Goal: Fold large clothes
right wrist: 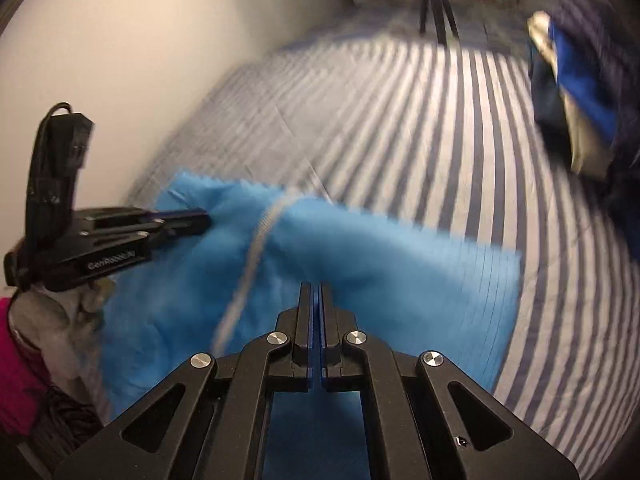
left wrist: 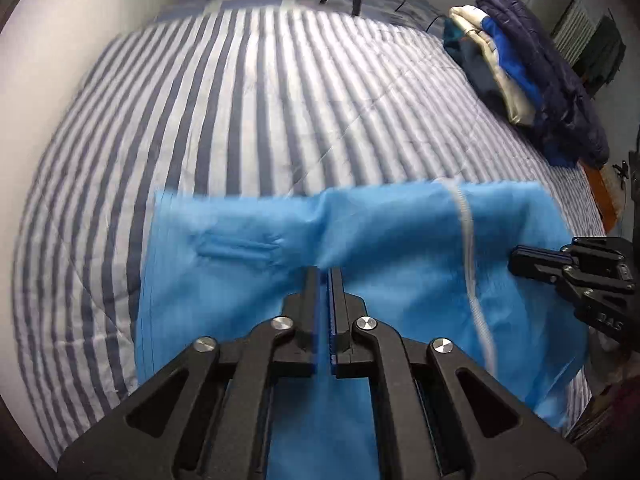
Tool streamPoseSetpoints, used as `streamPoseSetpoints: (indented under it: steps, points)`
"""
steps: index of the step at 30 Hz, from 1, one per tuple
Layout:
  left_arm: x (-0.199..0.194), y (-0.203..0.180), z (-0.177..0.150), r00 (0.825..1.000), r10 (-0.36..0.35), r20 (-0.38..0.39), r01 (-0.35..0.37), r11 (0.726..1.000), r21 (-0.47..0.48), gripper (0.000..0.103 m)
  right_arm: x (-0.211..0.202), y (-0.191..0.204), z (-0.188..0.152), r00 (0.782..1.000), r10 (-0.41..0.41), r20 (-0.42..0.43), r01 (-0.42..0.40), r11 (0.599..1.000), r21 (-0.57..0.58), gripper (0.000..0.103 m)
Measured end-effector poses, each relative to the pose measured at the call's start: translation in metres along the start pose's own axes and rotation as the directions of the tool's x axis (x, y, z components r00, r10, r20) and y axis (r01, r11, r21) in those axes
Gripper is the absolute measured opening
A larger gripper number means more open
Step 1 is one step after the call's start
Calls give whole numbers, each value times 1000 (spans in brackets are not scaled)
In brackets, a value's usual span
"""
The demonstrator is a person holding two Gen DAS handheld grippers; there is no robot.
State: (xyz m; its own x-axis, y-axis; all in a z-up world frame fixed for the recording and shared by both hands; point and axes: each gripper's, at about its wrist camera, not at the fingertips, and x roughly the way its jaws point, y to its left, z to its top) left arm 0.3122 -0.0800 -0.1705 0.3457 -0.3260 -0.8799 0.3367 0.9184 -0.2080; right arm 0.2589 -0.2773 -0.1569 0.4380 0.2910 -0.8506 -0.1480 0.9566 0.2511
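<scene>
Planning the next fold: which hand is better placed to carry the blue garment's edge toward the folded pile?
Probably the right gripper: it pinches the blue garment on the side nearer the folded pile. The left gripper is also shut on it, farther from the pile.

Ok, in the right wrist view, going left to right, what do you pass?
Left gripper → white stripe on the blue garment → right gripper → bare striped bedcover → stack of folded clothes.

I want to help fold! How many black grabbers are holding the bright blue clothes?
2. The left gripper pinches the light blue garment near its middle; the right gripper pinches it further right, past the white zipper. Both jaws are shut on it.
</scene>
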Motion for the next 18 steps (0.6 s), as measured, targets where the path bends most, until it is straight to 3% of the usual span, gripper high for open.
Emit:
streamPoseSetpoints:
  steps: [2,5,10,15,18]
  points:
    - [-3,9,-2,1000,-20,2,20,1000,-24,2,11,-6,-9,999,-16,-44,15,1000,-1,0]
    - [-21,12,-3,999,8,32,-7,999,-33,2,-1,-7,-14,999,-6,-44,6,1000,-2,0]
    - [-51,-3,8,992,-45,119,49,998,-35,2,-42,-12,-4,994,63,89,-67,997,43,1]
    - [-39,-25,31,989,-97,116,99,995,-16,2,-36,-9,18,991,66,115,-74,995,64,1]
    - [-20,-30,36,994,-61,91,62,998,-7,2,-13,-5,26,995,73,74,-79,994,81,1]
